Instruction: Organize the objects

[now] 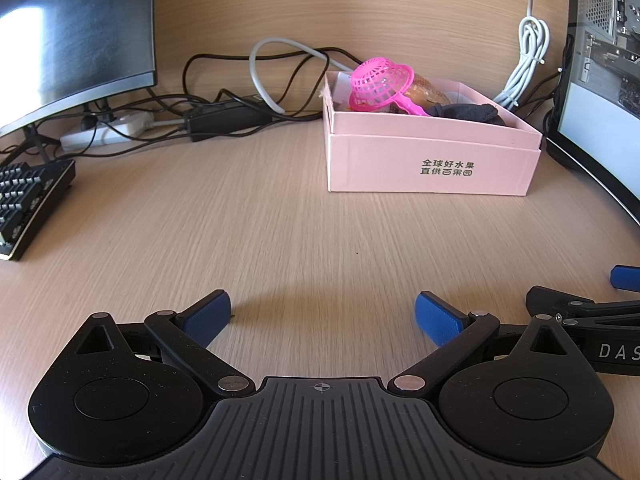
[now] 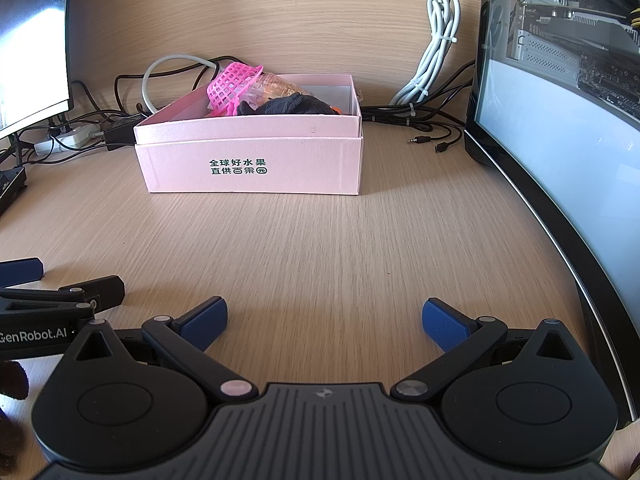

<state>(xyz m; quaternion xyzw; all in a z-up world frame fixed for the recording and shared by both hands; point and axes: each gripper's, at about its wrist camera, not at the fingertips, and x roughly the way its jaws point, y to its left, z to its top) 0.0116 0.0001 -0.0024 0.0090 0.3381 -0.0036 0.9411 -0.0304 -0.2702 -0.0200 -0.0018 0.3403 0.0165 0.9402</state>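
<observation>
From the left wrist view, the left gripper (image 1: pixel 323 316) hovers low over the bare desk (image 1: pixel 280 232), fingers spread wide with nothing between them. The pink box (image 1: pixel 432 160) sits at about one o'clock, already holding a pink strainer (image 1: pixel 380 84) and a dark cloth (image 1: pixel 466 113).

From the right wrist view, the right gripper (image 2: pixel 325 320) is likewise agape and empty, the box at eleven o'clock. The strainer perches high over the rim; I'd judge a careless reach could tip it out among the cables (image 2: pixel 424 114) behind.
</observation>
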